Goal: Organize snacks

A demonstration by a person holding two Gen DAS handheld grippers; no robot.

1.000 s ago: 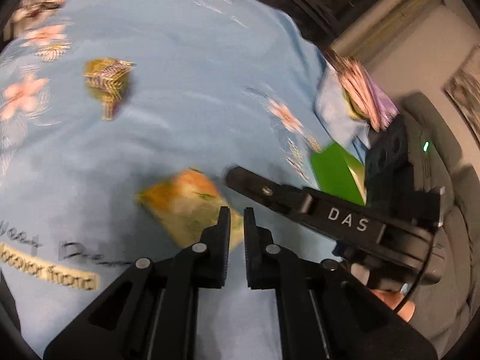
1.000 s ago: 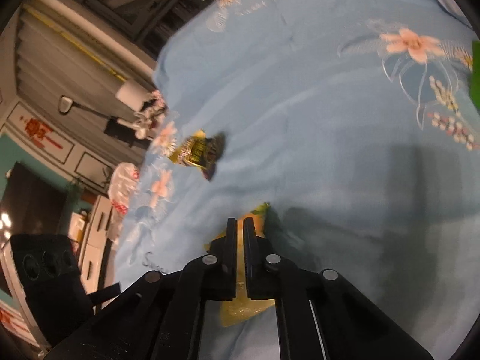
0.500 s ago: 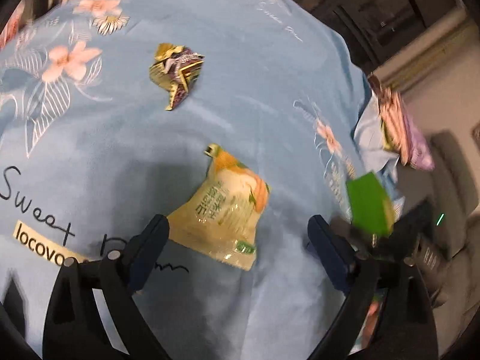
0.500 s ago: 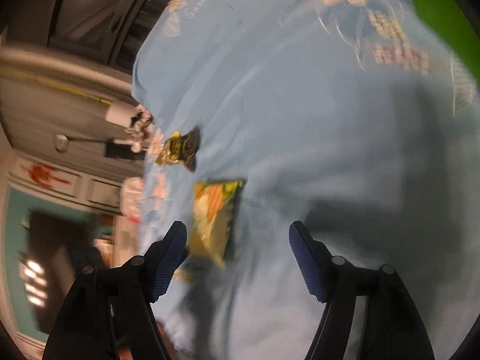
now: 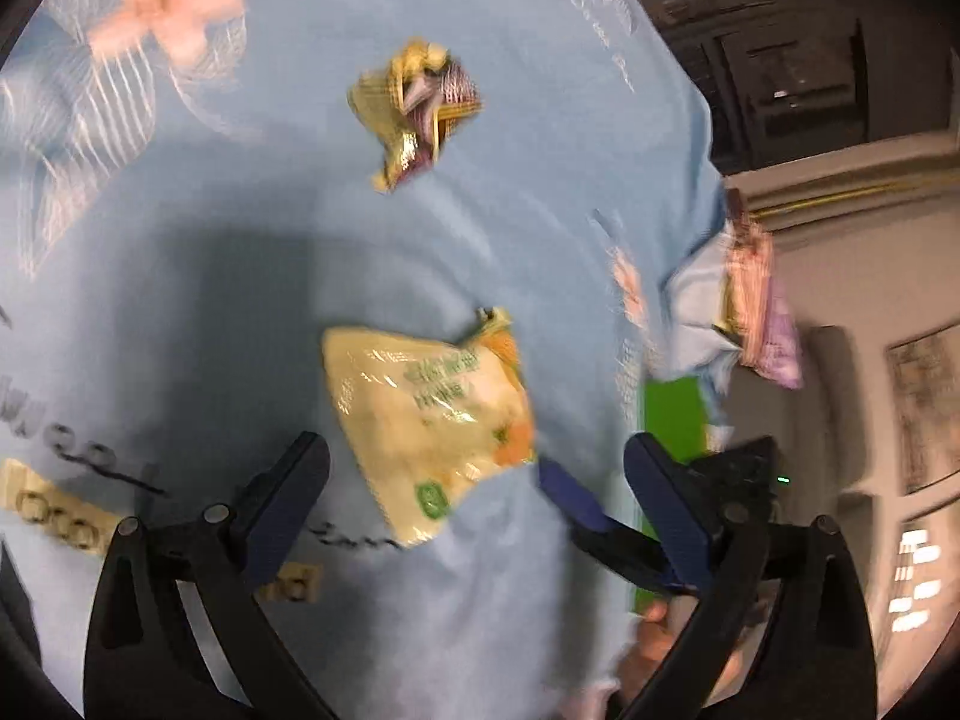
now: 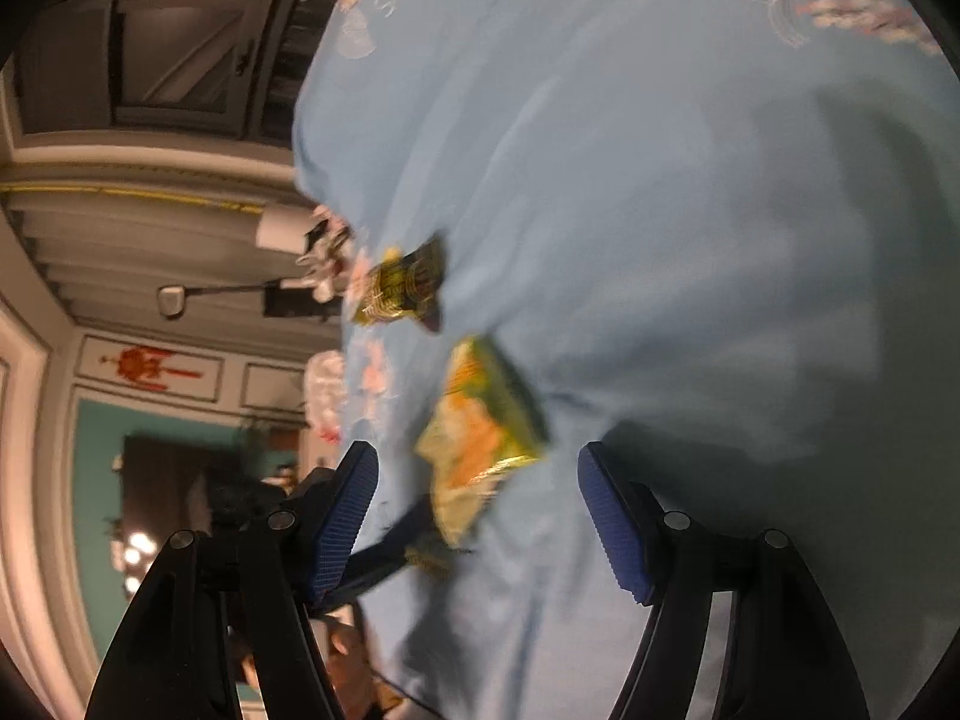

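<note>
The left gripper (image 5: pixel 477 483) has its jaws spread wide and still opening; a pale yellow snack packet (image 5: pixel 429 423) lies on the cloth between and just ahead of the tips, and neither pad presses on it. This packet has green print and orange patches and rests flat on a light blue cloth with pink flowers (image 5: pixel 198 276); what the cloth covers cannot be told. Farther off on the cloth sits a crumpled gold wrapper (image 5: pixel 414 114), well apart from the packet. At the right edge of the cloth lie a green box (image 5: pixel 672 414) and a purple packet (image 5: pixel 774 336), both blurred. One finger of the right gripper (image 5: pixel 576 501) reaches in beside the packet's right edge; whether it touches is unclear.

In the right wrist view, the right gripper (image 6: pixel 477 510) has its jaws apart at a middling width, with nothing pressed between them. The same snack packet (image 6: pixel 480 432) lies just ahead of the tips, tilted in this view, with the gold wrapper (image 6: pixel 402 285) near it beyond. A dark finger of the left gripper (image 6: pixel 390 546) lies at the packet's near end.
</note>
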